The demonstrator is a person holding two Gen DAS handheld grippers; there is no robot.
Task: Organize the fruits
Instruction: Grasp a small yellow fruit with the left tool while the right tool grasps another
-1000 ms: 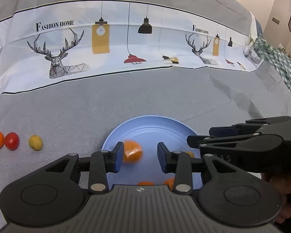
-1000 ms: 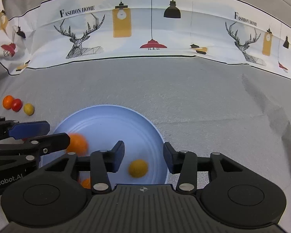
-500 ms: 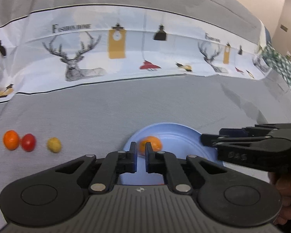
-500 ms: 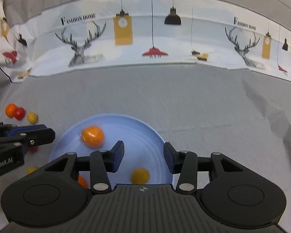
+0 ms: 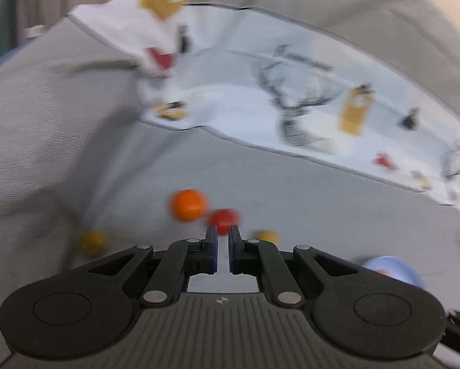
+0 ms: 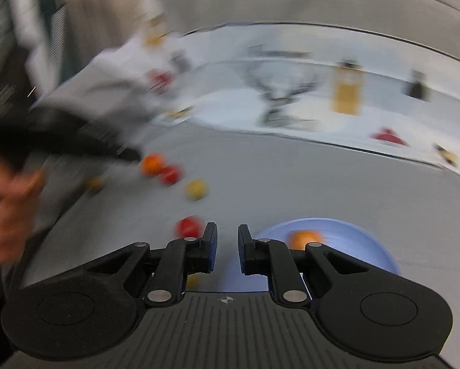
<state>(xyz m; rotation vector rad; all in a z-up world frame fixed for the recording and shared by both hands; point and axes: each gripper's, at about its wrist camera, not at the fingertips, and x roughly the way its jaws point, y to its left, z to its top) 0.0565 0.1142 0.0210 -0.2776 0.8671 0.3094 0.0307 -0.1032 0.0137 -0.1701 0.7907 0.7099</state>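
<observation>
L gripper (image 5: 222, 250) is hovering low w/ fingers nearly together, empty, pointing at red fruit (image 5: 223, 221) beside orange fruit (image 5: 189, 204) on grey cloth (image 5: 322, 215). R gripper (image 6: 226, 252) is hanging narrowly parted, empty, w/ blue plate (image 6: 352, 240) near right.

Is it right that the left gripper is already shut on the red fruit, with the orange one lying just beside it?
Not quite. In the left wrist view the left gripper holds nothing: its nearly closed fingers are empty, and the red fruit still lies on the cloth just ahead of them. The orange fruit does lie beside it.
</observation>
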